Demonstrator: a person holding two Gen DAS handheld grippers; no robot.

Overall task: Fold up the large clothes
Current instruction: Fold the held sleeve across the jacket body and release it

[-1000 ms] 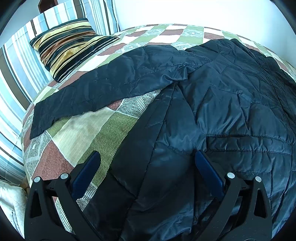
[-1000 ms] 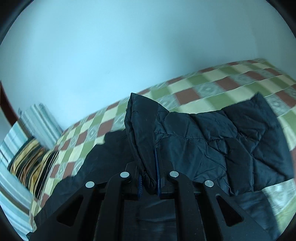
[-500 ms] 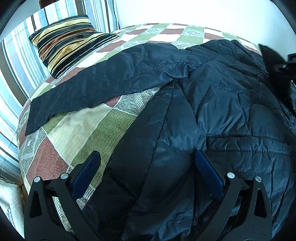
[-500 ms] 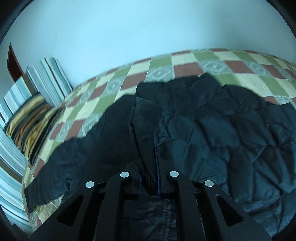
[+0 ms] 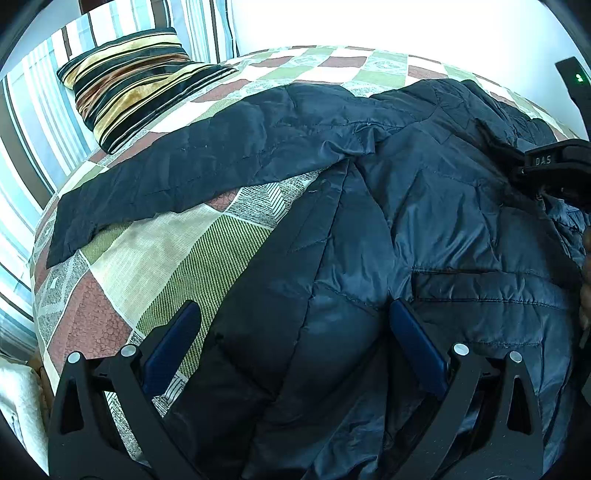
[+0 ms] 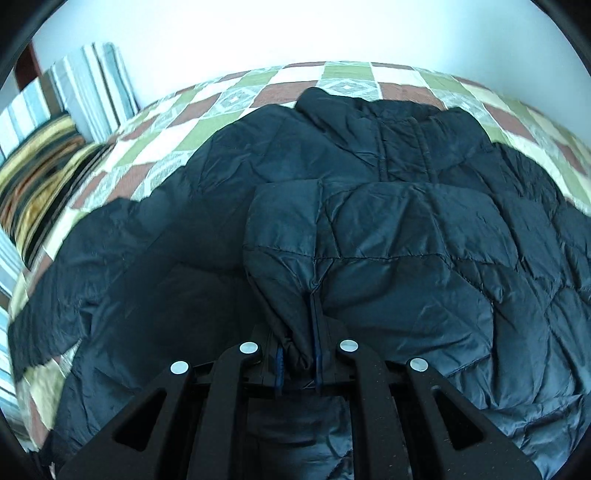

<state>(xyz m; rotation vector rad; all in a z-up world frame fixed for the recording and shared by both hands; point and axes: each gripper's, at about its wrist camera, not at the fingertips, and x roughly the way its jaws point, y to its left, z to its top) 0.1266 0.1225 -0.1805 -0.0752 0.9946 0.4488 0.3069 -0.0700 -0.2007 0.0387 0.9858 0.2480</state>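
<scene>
- Fingers of my right gripper [image 6: 298, 360] pinch a jacket [image 6: 406, 258] fold, just easing apart; my left gripper [image 5: 291, 332] is spread wide.
- Jacket sprawls across the checked bedspread [image 5: 155, 266].
- Striped pillow [image 5: 133, 85] rests by the white wall [image 6: 258, 33].

Free room and obstacles. The dark quilted jacket [image 5: 424, 229] covers most of the near bedspread [image 5: 155, 266]; its sleeve [image 5: 207, 162] lies stretched across toward the striped pillow [image 5: 129, 96], barring a level path along the bed. Bare bedspread lies open between sleeve and jacket body, and again beyond the collar [image 6: 369, 110] up to the wall [image 6: 258, 33]. The right gripper [image 6: 298, 363], with a fold of jacket between its jaws, occupies the space above the jacket's right side.
</scene>
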